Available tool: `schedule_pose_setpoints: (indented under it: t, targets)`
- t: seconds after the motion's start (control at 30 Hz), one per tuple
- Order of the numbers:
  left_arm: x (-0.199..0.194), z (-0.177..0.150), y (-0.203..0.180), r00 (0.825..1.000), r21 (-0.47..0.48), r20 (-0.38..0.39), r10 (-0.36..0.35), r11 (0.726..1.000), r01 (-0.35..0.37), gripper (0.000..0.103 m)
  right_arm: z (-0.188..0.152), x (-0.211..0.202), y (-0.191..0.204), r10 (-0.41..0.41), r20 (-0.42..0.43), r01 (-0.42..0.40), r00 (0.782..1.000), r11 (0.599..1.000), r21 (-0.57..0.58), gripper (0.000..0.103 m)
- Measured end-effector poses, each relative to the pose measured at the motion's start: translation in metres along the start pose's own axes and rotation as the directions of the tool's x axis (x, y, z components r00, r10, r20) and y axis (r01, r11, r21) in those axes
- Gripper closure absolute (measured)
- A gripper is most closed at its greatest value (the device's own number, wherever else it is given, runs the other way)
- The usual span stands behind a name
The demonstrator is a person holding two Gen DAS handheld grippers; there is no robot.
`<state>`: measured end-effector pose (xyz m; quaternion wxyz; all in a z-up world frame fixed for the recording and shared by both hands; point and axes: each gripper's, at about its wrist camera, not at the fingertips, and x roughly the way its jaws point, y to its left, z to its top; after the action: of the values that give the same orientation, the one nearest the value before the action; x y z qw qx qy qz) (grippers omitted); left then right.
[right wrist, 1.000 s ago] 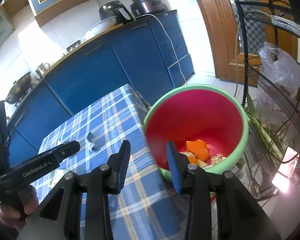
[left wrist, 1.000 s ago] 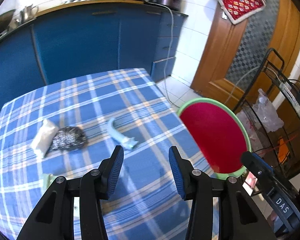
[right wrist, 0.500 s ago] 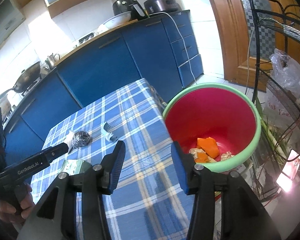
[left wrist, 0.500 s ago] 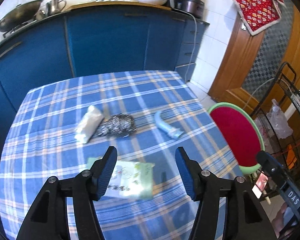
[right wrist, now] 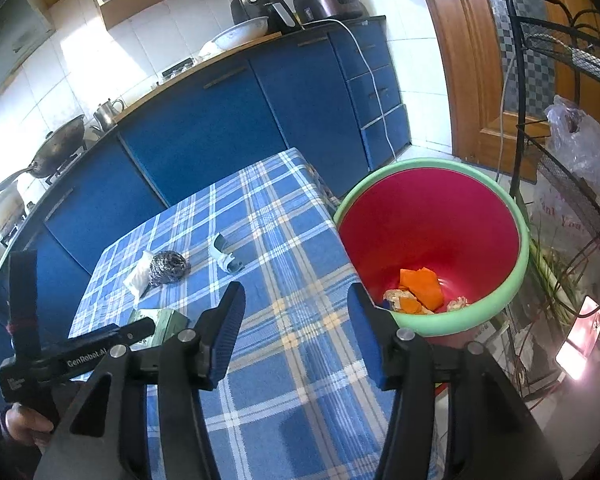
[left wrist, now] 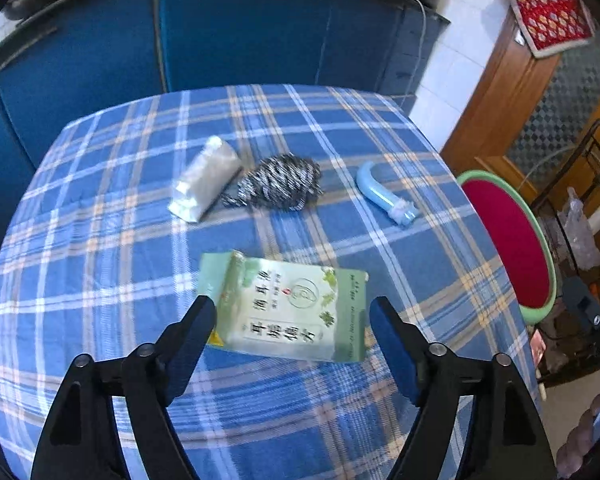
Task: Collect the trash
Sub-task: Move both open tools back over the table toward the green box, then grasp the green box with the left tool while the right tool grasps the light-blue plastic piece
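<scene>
**Left gripper over green packet; bin at table edge**

The left gripper (left wrist: 292, 316) hangs above the checked tablecloth (left wrist: 100, 240), jaws spreading, the green packet (left wrist: 288, 308) lying flat between them, pads clear of it. Beyond lie a white pouch (left wrist: 206, 188) touching a steel scourer (left wrist: 280, 184), and a blue curved piece (left wrist: 380, 194) apart. The right gripper (right wrist: 296, 308) is widening, nothing between its jaws, beside the red bin (right wrist: 432, 220) holding orange scraps (right wrist: 420, 284).

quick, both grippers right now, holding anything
left gripper: jaws opening, empty, above the green packet.
right gripper: jaws opening, empty.
</scene>
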<state>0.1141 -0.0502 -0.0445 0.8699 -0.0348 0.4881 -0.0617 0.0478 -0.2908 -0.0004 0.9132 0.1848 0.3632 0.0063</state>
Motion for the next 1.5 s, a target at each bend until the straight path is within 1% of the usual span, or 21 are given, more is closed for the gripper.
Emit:
schedule_pose_setpoints:
  t: [0.07,0.1,0.23,0.33,0.43,0.57,0.67,0.7,0.77,0.87,1.03,1.1,1.13,1.17,1.2,1.23,1.27,1.33,1.5]
  targets:
    - [0.005,-0.002,-0.009,1.000,0.048,-0.014,-0.001,0.999,0.001,0.020,0.000,0.000,-0.001,-0.001,-0.002,0.001,1.000,1.000,0.000,0.047]
    - [0.006,-0.003,-0.013,1.000,0.074,-0.011,0.010,0.997,-0.009,0.019,-0.001,0.000,-0.001,-0.001,-0.002,0.001,1.000,1.000,0.000,0.047]
    - [0.010,-0.007,-0.025,0.998,0.152,0.004,0.067,0.986,-0.067,0.018,-0.002,0.002,-0.002,0.000,-0.008,0.000,1.000,1.000,0.001,0.047]
    - [0.013,-0.009,-0.028,0.994,0.181,0.028,0.110,0.977,-0.113,0.018,-0.004,0.004,-0.003,0.001,-0.014,-0.001,1.000,1.000,0.000,0.047]
    - [0.016,-0.009,-0.025,0.987,0.185,0.056,0.149,0.970,-0.157,0.018,-0.005,0.005,-0.002,0.001,-0.019,-0.001,1.000,1.000,-0.002,0.047]
    - [0.016,-0.008,-0.015,0.982,0.167,0.085,0.167,0.969,-0.180,0.018,-0.006,0.008,-0.001,0.001,-0.026,-0.001,1.000,1.000,-0.004,0.047]
    - [0.017,-0.008,-0.005,0.976,0.142,0.096,0.196,0.968,-0.209,0.018,-0.006,0.009,0.001,0.002,-0.031,-0.002,1.000,1.000,-0.007,0.047]
    - [0.019,-0.008,-0.001,0.976,0.134,0.092,0.199,0.969,-0.210,0.018,-0.006,0.010,0.001,0.003,-0.033,-0.003,0.999,1.000,-0.009,0.047]
    - [0.023,-0.007,0.008,0.982,0.100,0.073,0.176,0.978,-0.183,0.016,-0.007,0.011,0.003,0.004,-0.037,-0.004,0.999,1.000,-0.013,0.047]
    - [0.020,-0.007,0.016,0.985,0.065,0.087,0.148,0.986,-0.154,0.016,-0.008,0.014,0.006,0.005,-0.042,-0.006,0.999,1.000,-0.021,0.047]
    - [0.013,-0.006,0.021,0.987,0.050,0.122,0.103,0.993,-0.109,0.018,-0.009,0.020,0.015,0.007,-0.057,-0.009,0.998,0.999,-0.039,0.047]
    - [0.009,-0.005,0.022,0.987,0.046,0.139,0.086,0.995,-0.093,0.021,-0.009,0.022,0.018,0.006,-0.063,-0.009,0.998,0.999,-0.049,0.047]
    - [0.007,-0.004,0.023,0.987,0.043,0.144,0.078,0.996,-0.085,0.025,-0.010,0.023,0.020,0.008,-0.065,-0.011,0.998,0.999,-0.053,0.047]
    - [0.005,-0.003,0.025,0.986,0.038,0.149,0.068,0.997,-0.074,0.047,-0.009,0.025,0.022,0.009,-0.069,-0.013,0.998,0.998,-0.059,0.047]
    - [0.005,-0.002,0.027,0.989,0.030,0.142,0.053,0.998,-0.058,0.058,-0.008,0.027,0.024,0.010,-0.071,-0.014,0.997,0.998,-0.064,0.047]
    - [0.006,-0.001,0.030,0.991,0.017,0.131,0.041,0.999,-0.043,0.058,-0.008,0.029,0.028,0.009,-0.074,-0.015,0.997,0.997,-0.075,0.047]
    - [0.007,0.000,0.035,0.993,-0.001,0.118,0.031,1.000,-0.031,0.064,-0.007,0.031,0.031,0.009,-0.077,-0.015,0.997,0.996,-0.084,0.047]
    - [0.008,0.001,0.043,0.992,-0.025,0.122,0.034,0.999,-0.031,0.065,-0.006,0.037,0.037,0.009,-0.085,-0.018,0.996,0.995,-0.103,0.047]
    - [0.007,0.001,0.060,0.993,-0.079,0.118,0.007,0.997,0.002,0.071,-0.001,0.058,0.057,0.014,-0.111,-0.032,0.994,0.987,-0.160,0.047]
